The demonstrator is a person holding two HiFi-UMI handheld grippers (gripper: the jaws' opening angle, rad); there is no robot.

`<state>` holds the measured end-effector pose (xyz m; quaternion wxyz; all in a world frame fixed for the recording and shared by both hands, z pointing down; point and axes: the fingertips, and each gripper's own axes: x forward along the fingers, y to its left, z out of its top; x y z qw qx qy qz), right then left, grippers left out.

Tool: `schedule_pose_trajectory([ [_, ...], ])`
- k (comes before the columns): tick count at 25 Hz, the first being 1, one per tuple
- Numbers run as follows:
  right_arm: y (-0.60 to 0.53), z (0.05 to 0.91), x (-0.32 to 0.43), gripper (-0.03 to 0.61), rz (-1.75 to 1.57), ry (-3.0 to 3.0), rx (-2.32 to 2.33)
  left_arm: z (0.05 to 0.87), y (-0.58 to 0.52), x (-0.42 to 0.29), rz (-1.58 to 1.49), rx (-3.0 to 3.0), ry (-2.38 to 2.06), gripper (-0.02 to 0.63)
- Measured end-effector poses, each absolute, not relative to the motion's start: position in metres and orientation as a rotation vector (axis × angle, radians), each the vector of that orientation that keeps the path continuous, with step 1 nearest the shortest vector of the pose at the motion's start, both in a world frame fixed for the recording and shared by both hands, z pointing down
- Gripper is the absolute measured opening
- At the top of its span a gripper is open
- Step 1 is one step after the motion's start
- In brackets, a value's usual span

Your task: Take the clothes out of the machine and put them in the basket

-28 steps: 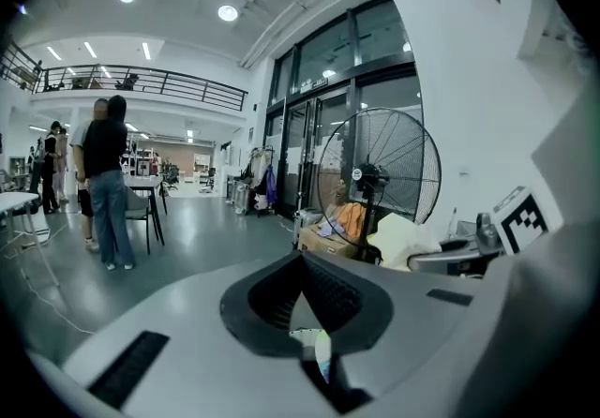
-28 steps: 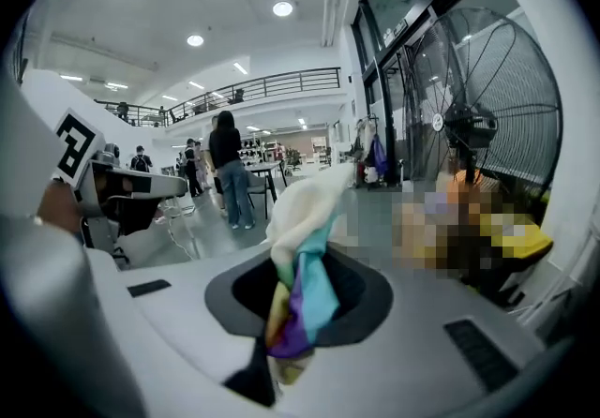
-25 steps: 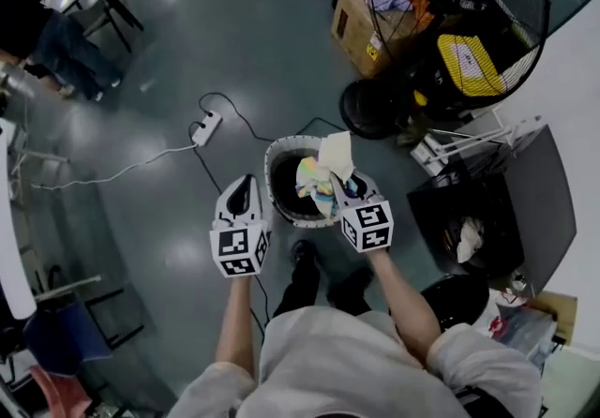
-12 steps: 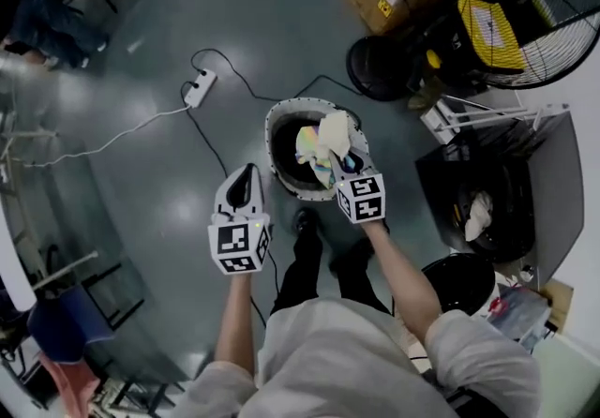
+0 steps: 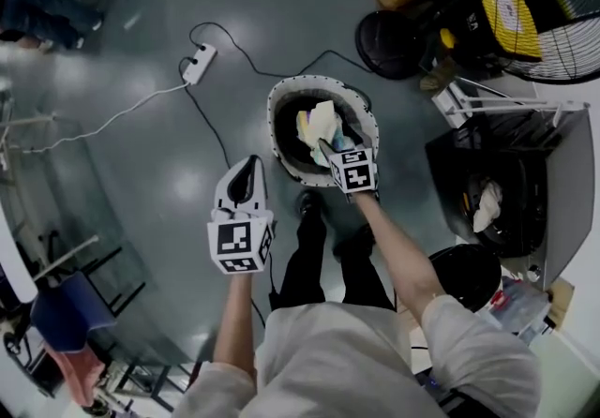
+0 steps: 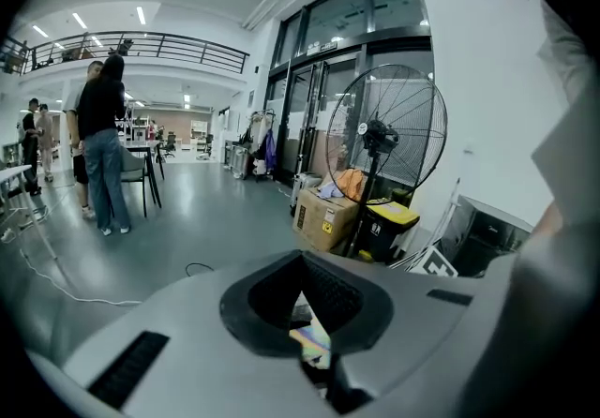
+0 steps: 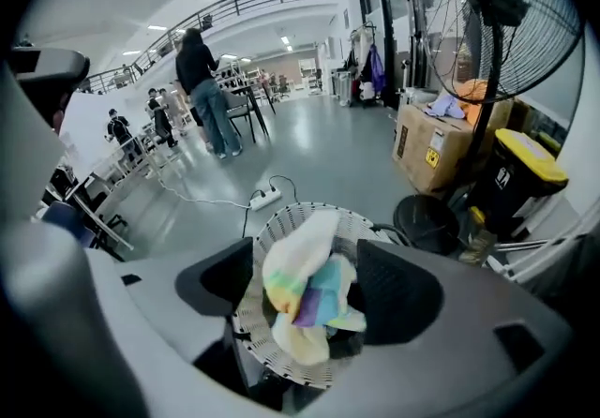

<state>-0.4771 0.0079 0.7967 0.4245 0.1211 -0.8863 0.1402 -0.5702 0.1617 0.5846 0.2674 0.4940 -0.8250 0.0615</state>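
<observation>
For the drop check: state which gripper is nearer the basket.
Right. The right gripper is over the basket; its jaws have just been opening with the multicoloured cloth between them. The left gripper hangs outside its near-left rim.

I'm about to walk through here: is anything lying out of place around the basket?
A power strip and its cables trail loose across the floor beside the basket, a likely trip hazard. Nothing looks spilled.
</observation>
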Motion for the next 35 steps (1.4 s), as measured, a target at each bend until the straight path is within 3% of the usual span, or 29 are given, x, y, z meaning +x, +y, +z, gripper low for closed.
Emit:
schedule_pose_trajectory([
  [4,0.005,0.784,-0.477,0.357,0.355,-2.275,0.308,0.591,0.157,-0.569,0.172,1.341,-2.205,0.017],
  [6,0.004,0.776,-0.473,0.329,0.374,-2.302,0.322,0.592,0.152,-0.565,0.175,1.352,-2.196,0.017],
  [10,0.000,0.759,-0.456,0.080,0.399,-2.340,0.385,0.589,0.135,-0.553,0.185,1.400,-2.180,0.017],
  [12,-0.002,0.752,-0.448,0.027,0.406,-2.357,0.398,0.587,0.126,-0.544,0.192,1.423,-2.169,0.017],
  [23,-0.060,0.711,-0.351,0.023,0.510,-2.446,0.634,0.587,0.049,-0.450,0.272,1.638,-2.034,0.017],
  [35,-0.142,0.698,-0.105,0.023,0.543,-2.355,1.081,0.602,-0.071,-0.254,0.372,1.967,-1.761,0.017],
])
